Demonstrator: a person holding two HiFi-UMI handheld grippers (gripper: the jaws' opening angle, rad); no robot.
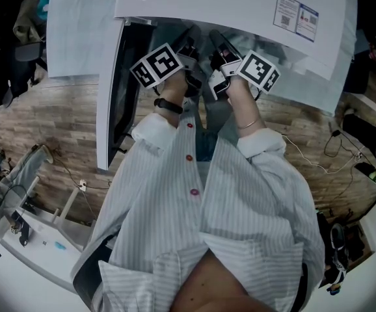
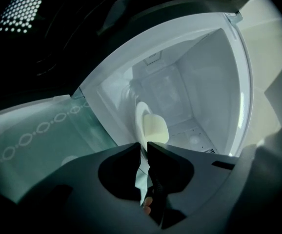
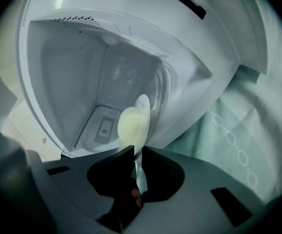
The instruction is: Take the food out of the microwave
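Inside the open microwave [image 1: 240,5], a pale yellow piece of food [image 2: 154,129] is lying on a white plate [image 2: 139,113], close to the front of the white cavity. Whether the plate is resting on the glass turntable [image 3: 161,94] or is raised off it cannot be told.

The left tool [image 2: 142,152] is clamping the plate's rim between its nearly closed jaws, and the food is showing at twelve o'clock just beyond its tips. The right tool [image 3: 135,152] is clamping the rim on the opposite side in the same way, with the food again at twelve o'clock from its jaws.

From the head view, both tools are reaching side by side into the opening at twelve o'clock from the person's body, with their tips going out of sight under the microwave's top. The door [image 1: 113,90] is standing swung open at nine o'clock from the left tool.

The microwave is sitting on a table [image 3: 238,140] covered by a pale green cloth with chains of ovals. The person is wearing a striped shirt [image 1: 175,226] with the sleeves rolled up and is standing on a wood-patterned floor [image 1: 45,122].
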